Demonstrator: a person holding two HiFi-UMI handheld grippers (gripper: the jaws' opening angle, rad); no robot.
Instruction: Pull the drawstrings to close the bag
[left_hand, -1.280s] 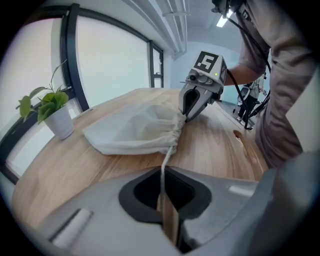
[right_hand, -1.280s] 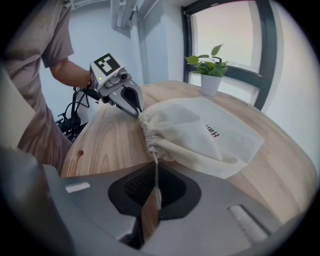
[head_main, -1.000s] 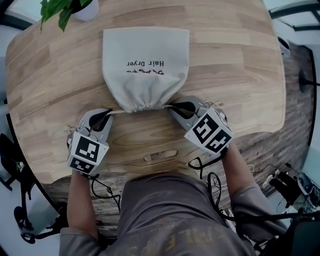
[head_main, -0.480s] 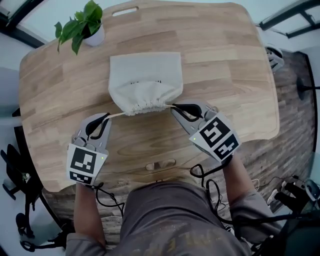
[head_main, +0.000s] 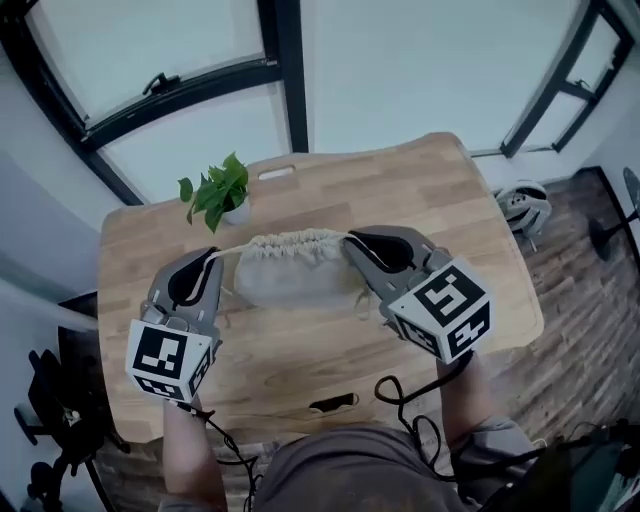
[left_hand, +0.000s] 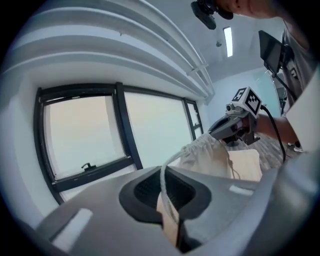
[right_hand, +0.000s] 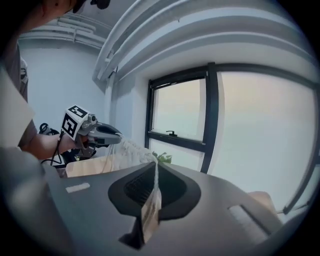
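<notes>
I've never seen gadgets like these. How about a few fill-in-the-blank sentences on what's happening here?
The left gripper and the right gripper are each shut on a ___.
The bag between them has its mouth gathered, so it is ___, not open.
A potted ___ stands on the wooden table beyond the bag.
Missing words: drawstring; closed; plant.

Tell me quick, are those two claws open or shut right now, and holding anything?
The left gripper: shut on the left drawstring of the bag.
The right gripper: shut on the right drawstring.
</notes>
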